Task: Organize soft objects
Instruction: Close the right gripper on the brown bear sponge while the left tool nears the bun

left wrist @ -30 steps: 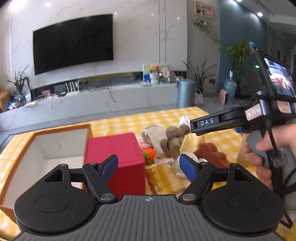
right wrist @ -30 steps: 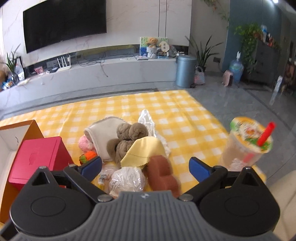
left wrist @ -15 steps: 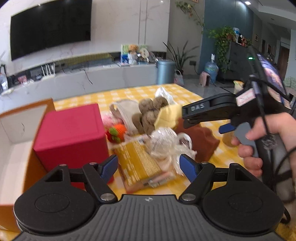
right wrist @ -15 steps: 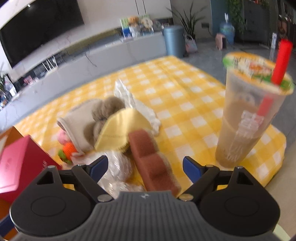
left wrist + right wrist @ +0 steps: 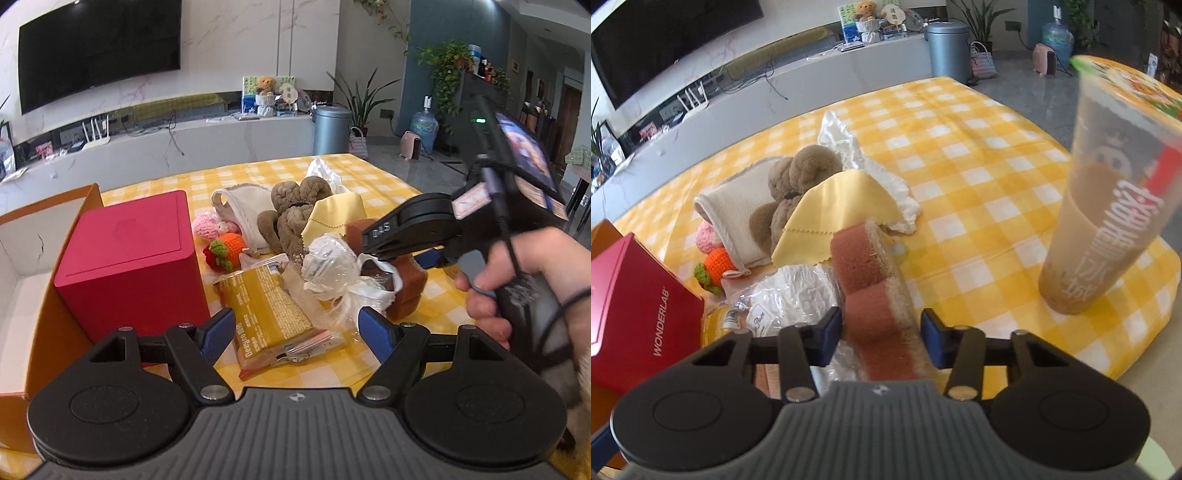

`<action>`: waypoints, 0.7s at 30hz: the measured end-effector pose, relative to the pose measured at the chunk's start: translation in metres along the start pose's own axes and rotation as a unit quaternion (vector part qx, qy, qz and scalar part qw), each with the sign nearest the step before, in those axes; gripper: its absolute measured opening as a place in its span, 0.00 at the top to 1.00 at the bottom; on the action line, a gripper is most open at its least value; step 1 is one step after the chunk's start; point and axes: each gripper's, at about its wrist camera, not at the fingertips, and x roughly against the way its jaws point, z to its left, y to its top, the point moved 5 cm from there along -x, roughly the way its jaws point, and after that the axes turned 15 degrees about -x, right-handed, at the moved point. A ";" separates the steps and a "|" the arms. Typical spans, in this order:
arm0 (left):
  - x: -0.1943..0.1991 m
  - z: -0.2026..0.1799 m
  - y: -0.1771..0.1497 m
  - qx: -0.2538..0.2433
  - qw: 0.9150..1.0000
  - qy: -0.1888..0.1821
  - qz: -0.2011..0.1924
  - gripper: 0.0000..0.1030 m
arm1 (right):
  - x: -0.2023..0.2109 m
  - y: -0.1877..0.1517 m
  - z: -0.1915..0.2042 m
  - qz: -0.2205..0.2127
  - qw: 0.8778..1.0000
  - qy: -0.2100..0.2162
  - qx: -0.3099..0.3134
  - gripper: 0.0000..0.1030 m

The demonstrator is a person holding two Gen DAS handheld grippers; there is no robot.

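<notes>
yellow checked tablecloth (image 5: 960, 177) under red box (image 5: 129, 258), sponge (image 5: 871, 280), drink cup (image 5: 1108, 221)

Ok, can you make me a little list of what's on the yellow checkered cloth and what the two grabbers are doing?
right gripper: jaws have just been closing around the brown sponge
left gripper: open, above the yellow snack packet
soft toys: brown plush bear, orange crochet toy
cloth: yellow cloth draped on the bear
box: red box
drink: milk tea cup, upright
</notes>
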 end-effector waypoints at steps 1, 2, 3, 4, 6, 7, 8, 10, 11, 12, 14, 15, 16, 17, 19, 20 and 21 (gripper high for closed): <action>-0.002 0.000 0.001 0.004 1.000 0.000 0.003 0.14 | 0.002 0.000 -0.002 0.000 1.000 0.002 -0.006 0.57; -0.004 -0.001 0.002 0.008 1.000 -0.001 0.005 0.14 | 0.004 -0.001 -0.005 0.000 1.000 0.004 -0.010 0.57; -0.007 -0.001 0.004 0.010 1.000 -0.001 0.007 0.14 | 0.006 -0.001 -0.007 0.000 1.000 0.006 -0.013 0.57; -0.010 -0.001 0.006 0.013 1.000 -0.001 0.009 0.14 | 0.006 -0.002 -0.008 0.001 1.000 0.007 -0.016 0.57; -0.016 -0.002 0.010 0.023 1.000 -0.001 0.011 0.14 | 0.006 -0.003 -0.012 0.006 1.000 0.008 -0.024 0.57; -0.019 -0.002 0.012 0.031 0.999 -0.001 0.011 0.14 | 0.005 -0.003 -0.013 0.008 1.000 0.008 -0.028 0.57; -0.023 -0.001 0.015 0.041 0.999 -0.002 0.011 0.14 | 0.005 -0.003 -0.014 0.008 0.999 0.008 -0.033 0.57; -0.031 0.000 0.020 0.054 0.999 -0.003 0.010 0.14 | 0.008 -0.002 -0.017 0.002 0.999 0.003 -0.042 0.57; -0.035 0.001 0.024 0.054 0.998 0.004 0.011 0.14 | 0.010 -0.001 -0.019 -0.006 0.999 0.000 -0.047 0.57; -0.040 0.002 0.027 0.051 0.999 0.011 0.011 0.13 | 0.011 -0.001 -0.019 -0.012 0.999 -0.002 -0.050 0.57; -0.050 0.002 0.034 0.045 0.999 0.012 0.012 0.13 | 0.014 -0.001 -0.022 -0.015 0.998 0.004 -0.060 0.58; -0.055 0.001 0.036 0.046 0.999 0.006 0.012 0.13 | 0.014 -0.001 -0.025 -0.014 0.998 0.007 -0.068 0.58; -0.061 0.001 0.037 0.051 0.999 -0.001 0.015 0.13 | 0.014 0.000 -0.027 -0.012 0.997 0.010 -0.076 0.59; -0.067 0.001 0.037 0.059 0.998 -0.008 0.021 0.13 | 0.013 0.001 -0.030 -0.011 0.996 0.011 -0.082 0.59; -0.078 -0.001 0.036 0.071 0.996 -0.030 0.036 0.13 | 0.012 0.001 -0.036 -0.009 0.995 0.006 -0.097 0.59; -0.082 -0.002 0.035 0.076 0.995 -0.042 0.039 0.13 | 0.012 0.002 -0.039 -0.008 0.995 0.004 -0.104 0.59; -0.085 -0.003 0.035 0.079 0.995 -0.053 0.038 0.13 | 0.011 0.002 -0.042 -0.007 0.994 0.003 -0.110 0.59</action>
